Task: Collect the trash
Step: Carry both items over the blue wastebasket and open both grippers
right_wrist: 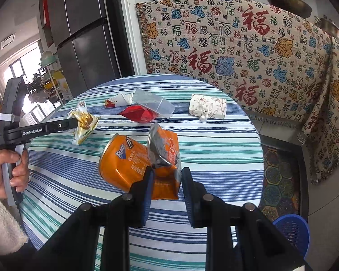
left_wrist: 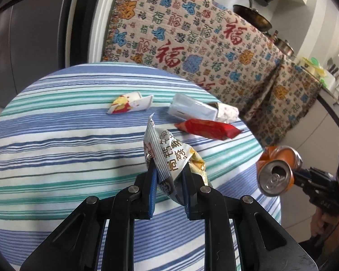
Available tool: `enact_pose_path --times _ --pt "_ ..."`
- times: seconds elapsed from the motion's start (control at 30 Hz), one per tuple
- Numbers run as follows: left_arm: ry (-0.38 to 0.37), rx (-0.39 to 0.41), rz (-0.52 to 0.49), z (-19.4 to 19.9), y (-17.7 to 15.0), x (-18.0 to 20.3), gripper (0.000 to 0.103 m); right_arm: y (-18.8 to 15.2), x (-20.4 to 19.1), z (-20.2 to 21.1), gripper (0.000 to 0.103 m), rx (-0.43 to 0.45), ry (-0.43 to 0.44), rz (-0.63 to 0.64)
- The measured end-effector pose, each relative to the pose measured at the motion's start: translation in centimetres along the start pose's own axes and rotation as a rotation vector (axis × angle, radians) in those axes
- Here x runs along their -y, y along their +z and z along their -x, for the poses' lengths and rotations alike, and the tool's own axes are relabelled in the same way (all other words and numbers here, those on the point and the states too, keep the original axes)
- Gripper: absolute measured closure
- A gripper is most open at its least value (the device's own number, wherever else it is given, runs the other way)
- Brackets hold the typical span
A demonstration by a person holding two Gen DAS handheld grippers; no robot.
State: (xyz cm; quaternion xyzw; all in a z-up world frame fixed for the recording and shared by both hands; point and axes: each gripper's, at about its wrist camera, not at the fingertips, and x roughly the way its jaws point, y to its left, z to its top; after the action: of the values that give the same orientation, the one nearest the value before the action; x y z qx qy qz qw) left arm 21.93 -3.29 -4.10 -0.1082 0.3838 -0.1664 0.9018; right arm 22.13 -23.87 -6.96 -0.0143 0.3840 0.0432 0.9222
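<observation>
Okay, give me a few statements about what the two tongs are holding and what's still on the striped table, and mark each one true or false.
1. The left tongs grip a crumpled snack wrapper. True.
2. The right tongs are open and hold nothing. False: they are shut on a crushed orange can.
3. A red wrapper lies on the striped table. True.
4. The blue basket stands on the table. False: it sits on the floor beside the table.
5. The floral tissue pack lies on the table. True.
6. The can is upright on the table. False: it is lifted and tilted in the tongs.
</observation>
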Motion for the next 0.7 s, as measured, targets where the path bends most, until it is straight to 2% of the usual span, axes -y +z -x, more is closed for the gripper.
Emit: enact_pose_path --times 0.4,0.7 --pt "-0.105 -0.027 -0.138 0.8 -1.7 9.5 0.085 -1.4 4.9 5.7 0.078 0.054 -0.098 -0.087" --pt "-0.232 -0.065 -0.248 -0.9 -2.5 19.3 0.085 -4.7 12.0 10.4 0.078 0.066 -0.225 -0.219"
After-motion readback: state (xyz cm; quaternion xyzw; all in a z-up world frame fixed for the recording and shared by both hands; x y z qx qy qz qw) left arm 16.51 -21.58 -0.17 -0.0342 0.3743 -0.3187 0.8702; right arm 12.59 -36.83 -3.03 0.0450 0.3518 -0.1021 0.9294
